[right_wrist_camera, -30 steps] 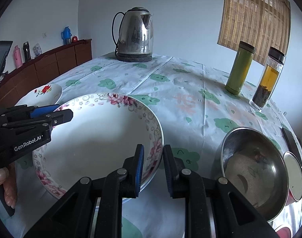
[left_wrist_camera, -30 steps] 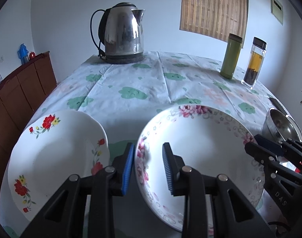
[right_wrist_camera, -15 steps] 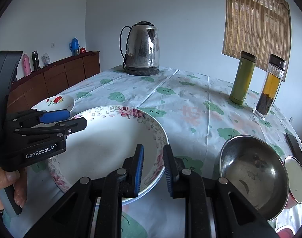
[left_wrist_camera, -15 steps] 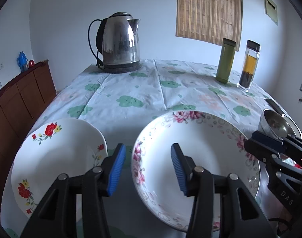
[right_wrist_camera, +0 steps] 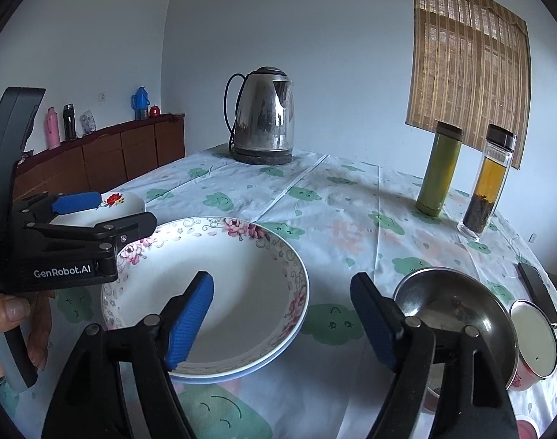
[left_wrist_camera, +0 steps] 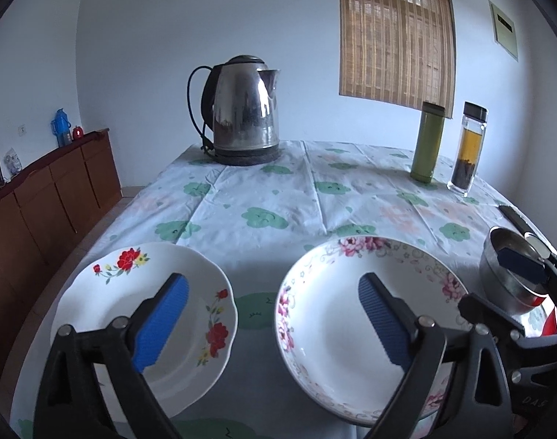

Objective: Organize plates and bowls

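A large white plate (left_wrist_camera: pixel 351 325) with a pink floral rim lay flat and upright near the table's front edge; in the right wrist view a second rim showed beneath it, so it appeared stacked on another dish. Left of it, apart, lay a smaller white scalloped plate (left_wrist_camera: pixel 106 303) with red flowers, also flat. To the right, near the large plate, sat a steel bowl (right_wrist_camera: pixel 458 314), upright, and beyond it a smaller enamel bowl (right_wrist_camera: pixel 534 344) with a red outside.
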### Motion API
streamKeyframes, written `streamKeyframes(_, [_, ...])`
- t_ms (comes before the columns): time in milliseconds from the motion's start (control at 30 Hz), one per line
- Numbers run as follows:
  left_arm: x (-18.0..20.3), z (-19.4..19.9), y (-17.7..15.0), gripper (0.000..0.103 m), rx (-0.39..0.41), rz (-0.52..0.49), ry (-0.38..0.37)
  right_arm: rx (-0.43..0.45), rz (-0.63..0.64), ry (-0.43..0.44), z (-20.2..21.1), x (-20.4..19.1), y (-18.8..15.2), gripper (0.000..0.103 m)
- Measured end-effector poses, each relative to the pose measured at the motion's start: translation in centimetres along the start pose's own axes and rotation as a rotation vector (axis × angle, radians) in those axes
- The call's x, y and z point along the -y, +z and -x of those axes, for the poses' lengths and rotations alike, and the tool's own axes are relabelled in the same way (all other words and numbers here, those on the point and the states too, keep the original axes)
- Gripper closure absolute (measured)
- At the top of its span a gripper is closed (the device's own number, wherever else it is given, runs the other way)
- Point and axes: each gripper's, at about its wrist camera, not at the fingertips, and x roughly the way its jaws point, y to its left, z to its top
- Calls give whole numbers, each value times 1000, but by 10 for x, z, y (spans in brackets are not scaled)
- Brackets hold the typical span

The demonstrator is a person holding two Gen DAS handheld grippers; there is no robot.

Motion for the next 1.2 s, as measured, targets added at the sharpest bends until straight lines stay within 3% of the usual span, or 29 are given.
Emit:
streamKeyframes(200, [-5,1,2,0,7,12,49,19,1,16,3,1,-1,24])
streamKeyframes(400, [-11,-5,0,0,-35,37,22,35,16,-10,7,-3,0,22])
streamKeyframes(667, [-28,13,12,0,-44,64,13,-45,-44,44,4,-10,14,22])
streamKeyframes(800, [-54,19,20,0,-36,39,72,-60,-47,106,2,-27,29,22])
streamKeyframes(900, [-83,18,18,0,-33,34,160,-65,-42,148,-4,-44,40,22])
streamKeyframes(1033, [-127,8,7,0,-76,117,230,-77,-33,190,-18,-70,52,22])
streamKeyframes(1200, [-163,-5,-10,4,-141,245,208,-125,-13,236,-45,-107,61,44])
